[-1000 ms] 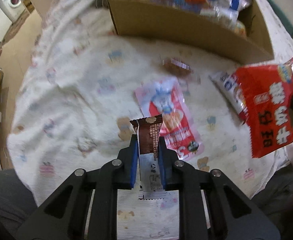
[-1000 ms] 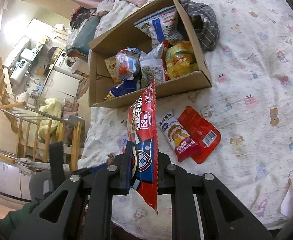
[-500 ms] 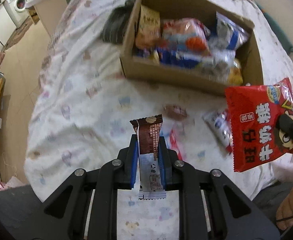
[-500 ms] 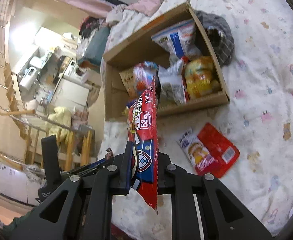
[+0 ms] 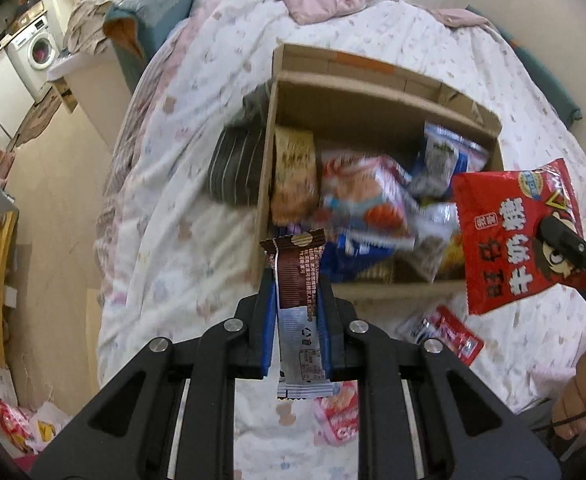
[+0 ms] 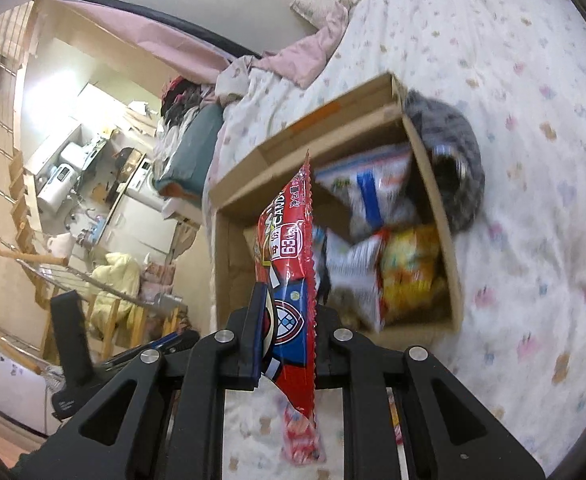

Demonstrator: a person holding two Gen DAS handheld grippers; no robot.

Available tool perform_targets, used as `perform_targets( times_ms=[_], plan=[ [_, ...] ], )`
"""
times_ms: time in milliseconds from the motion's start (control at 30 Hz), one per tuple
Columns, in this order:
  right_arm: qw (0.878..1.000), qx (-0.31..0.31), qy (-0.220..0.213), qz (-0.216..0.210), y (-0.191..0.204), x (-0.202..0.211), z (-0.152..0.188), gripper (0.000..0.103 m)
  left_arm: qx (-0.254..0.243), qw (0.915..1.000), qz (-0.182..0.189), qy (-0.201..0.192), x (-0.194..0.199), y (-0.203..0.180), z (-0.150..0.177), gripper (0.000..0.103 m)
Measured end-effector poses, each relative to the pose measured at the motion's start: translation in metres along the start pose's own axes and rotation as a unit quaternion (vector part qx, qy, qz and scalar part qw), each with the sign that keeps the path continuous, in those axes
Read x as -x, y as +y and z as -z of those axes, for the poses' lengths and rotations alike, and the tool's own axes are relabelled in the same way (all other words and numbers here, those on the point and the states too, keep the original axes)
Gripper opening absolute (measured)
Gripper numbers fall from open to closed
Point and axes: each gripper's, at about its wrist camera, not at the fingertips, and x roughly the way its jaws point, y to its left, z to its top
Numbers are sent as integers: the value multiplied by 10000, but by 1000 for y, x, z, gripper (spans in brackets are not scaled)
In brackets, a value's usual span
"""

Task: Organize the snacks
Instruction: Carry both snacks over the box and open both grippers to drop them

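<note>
Left gripper clenched on a brown wafer bar — held upright over the near-left corner of the cardboard box, which sits on the bed. Bar pinched low on the wrapper, top end free. Risk: slippery film sliding between the pads if released at an angle, with the bar landing on the near wall or on the bed outside it.

Box already crowded with packets; a tan packet standing against the left wall, blurred bags beside it. Risk: a bar dropped on the heap resting high and sliding off rather than settling.

Two flat packets lying on the bed by the near wall, not yet collected — a red one among them.

Right gripper clamped on a red candy bag, pinched at one lower corner, the rest hanging free over the right part of the box. Risk: the wide bag swinging and catching the rim, or twisting out of so small a grip.

Both grippers close together above one opening. Risk: collision if both lowered at once; staggered release advised.
</note>
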Motion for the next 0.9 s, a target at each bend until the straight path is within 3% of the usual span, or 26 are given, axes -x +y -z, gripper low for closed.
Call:
perform_targets(
  times_ms=[167, 333, 467, 600, 900],
  plan=[
    [9998, -154, 7, 97, -15, -17, -24, 17, -211, 9996, 5, -174, -8, -13, -22, 15],
    [9994, -243, 151, 198, -28, -37, -26, 17, -772, 9950, -313, -553, -30, -31, -30, 15],
    [9983, -384, 405, 174, -35, -55, -19, 17, -807, 9959, -123, -383, -49, -37, -33, 15],
    [9968, -517, 608, 80, -39, -66, -18, 17, -974, 9939, -146, -486, -49, -45, -35, 15],
    [9920, -607, 1080, 250, -47, -84, -10, 25, -642, 9977, 93, -174, -59, -38, -34, 16]
  ],
)
